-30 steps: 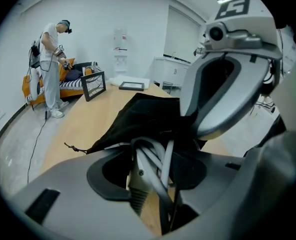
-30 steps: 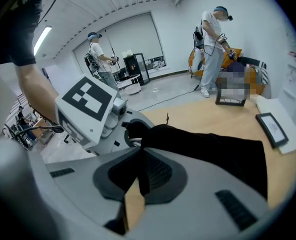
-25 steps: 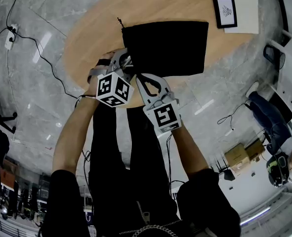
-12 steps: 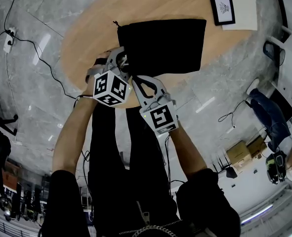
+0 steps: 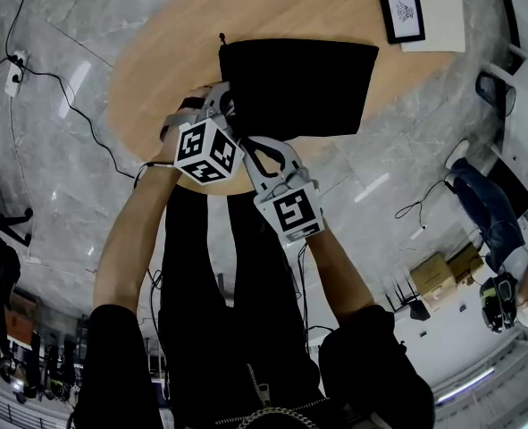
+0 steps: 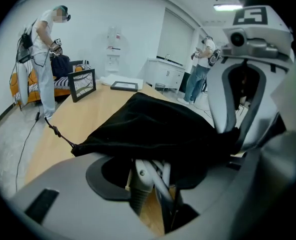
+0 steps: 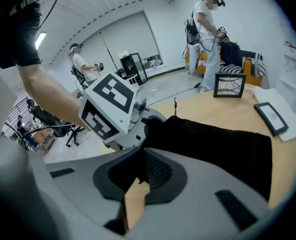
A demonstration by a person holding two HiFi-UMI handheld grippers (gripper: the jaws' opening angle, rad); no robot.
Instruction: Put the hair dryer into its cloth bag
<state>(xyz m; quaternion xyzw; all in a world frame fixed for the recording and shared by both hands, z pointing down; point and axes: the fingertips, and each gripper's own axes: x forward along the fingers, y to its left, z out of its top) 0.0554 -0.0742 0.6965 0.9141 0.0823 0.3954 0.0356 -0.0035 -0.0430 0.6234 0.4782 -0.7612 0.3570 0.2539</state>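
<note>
Scene: we look steeply down at a round wooden table on a grey stone floor, with two bare forearms reaching in from below.
Cloth bag: the black cloth bag lies on the table, closer to us than the middle. Its near-left corner is at the two tools. A knotted drawstring sticks out from its far-left corner.
Left gripper: the left gripper is at the bag's near-left corner with its jaws apart. The bag's edge drapes over the gap. Under the cloth we see pale grey-white parts between the jaws and cannot tell what they are.
Right gripper: the right gripper is just beside the left one. Its jaws are together, pinching a fold of the bag's black edge.
Hair dryer: we cannot tell from any view whether it is inside the bag.
Far side: a black picture frame lies flat on a white sheet near the table's far right rim.
Background: a second frame stands upright on the table, and a person stands beyond it.
</note>
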